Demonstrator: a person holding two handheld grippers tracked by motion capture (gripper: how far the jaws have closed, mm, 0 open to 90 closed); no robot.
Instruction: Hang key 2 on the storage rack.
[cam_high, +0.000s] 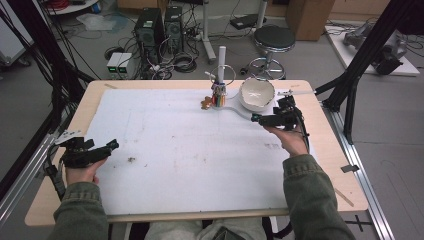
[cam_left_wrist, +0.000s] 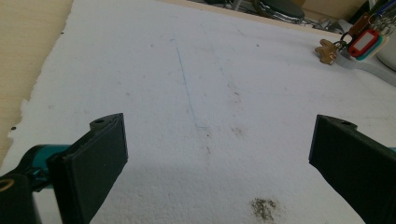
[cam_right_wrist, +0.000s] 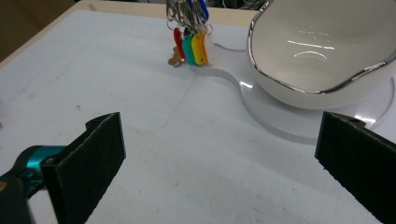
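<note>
A white bowl (cam_high: 256, 93) with a silver rim sits on a flat white base (cam_high: 234, 106) at the far middle of the table. On the same base stands a white post (cam_high: 221, 62) hung with keys and coloured tags (cam_high: 218, 99). My right gripper (cam_high: 256, 118) is just in front of the bowl, open, nothing between its jaws. In the right gripper view the bowl (cam_right_wrist: 327, 51), the tags (cam_right_wrist: 191, 46) and the base (cam_right_wrist: 280, 122) lie close ahead of the gripper (cam_right_wrist: 219, 158). My left gripper (cam_high: 111, 146) rests open at the near left, its jaws (cam_left_wrist: 219, 158) wide over bare sheet.
A white sheet (cam_high: 180, 150) covers most of the wooden table (cam_high: 90, 100). A small brown stain (cam_left_wrist: 264, 207) lies just ahead of the left gripper. Black frame legs (cam_high: 350, 85) stand at the right, with a stool (cam_high: 274, 40) and computers (cam_high: 150, 30) beyond the far edge.
</note>
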